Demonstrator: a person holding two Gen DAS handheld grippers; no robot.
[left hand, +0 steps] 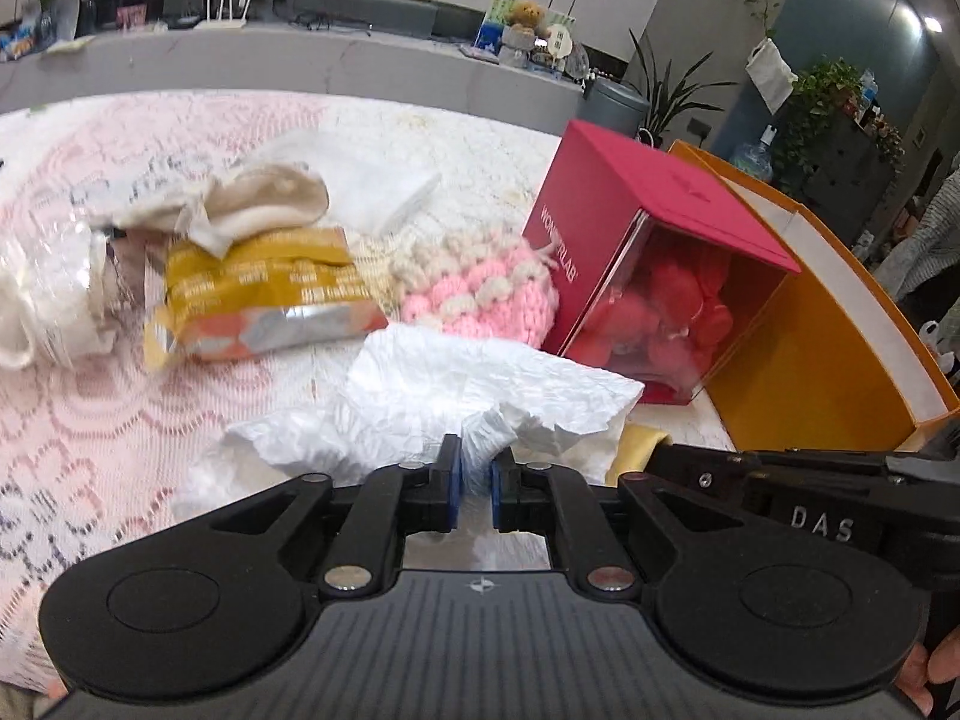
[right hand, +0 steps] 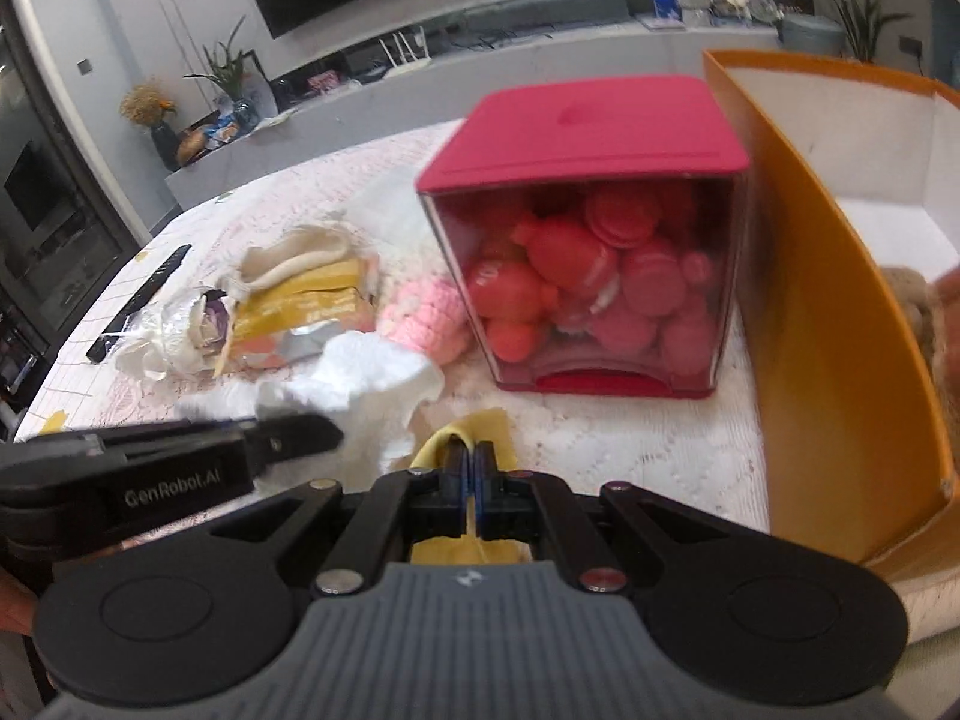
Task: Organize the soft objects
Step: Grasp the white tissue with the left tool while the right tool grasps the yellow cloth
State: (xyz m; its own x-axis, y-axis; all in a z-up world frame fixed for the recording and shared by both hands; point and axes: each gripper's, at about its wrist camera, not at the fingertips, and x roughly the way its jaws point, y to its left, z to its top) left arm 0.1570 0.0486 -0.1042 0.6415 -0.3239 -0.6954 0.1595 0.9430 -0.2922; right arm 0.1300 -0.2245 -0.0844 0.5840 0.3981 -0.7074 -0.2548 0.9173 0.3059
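Left gripper (left hand: 476, 471): jaws nearly closed, a narrow gap between the blue pads, pinching a fold of the white crumpled tissue (left hand: 420, 414). The rest of the tissue spreads out on the lace tablecloth (left hand: 90, 420) just beyond the fingertips.

Right gripper (right hand: 474, 468): jaws fully closed on a thin yellow cloth (right hand: 480, 423), which passes between the pads and also shows beneath the fingers. In the left wrist view the same yellow cloth peeks out at the right edge of the tissue. The two grippers sit close together at the near side of the table, left gripper's arm visible in the right wrist view beside the tissue.

Beyond the tissue, middle of the table: pink-and-cream knitted piece (left hand: 480, 288), touching the red box's left side. Left of it a yellow snack packet (left hand: 258, 294) with a beige cloth (left hand: 264, 198) lying on top; further left a clear plastic wrap with white fabric (left hand: 42, 300), blurred.

Red box (right hand: 588, 240): clear front wall, filled with pink and red soft toys, stands upright right of centre. Orange box (right hand: 840, 360) stands open immediately right of it; something brown and furry lies inside, too blurred to identify. A black strip (right hand: 141, 300) lies at the far left edge of the table.
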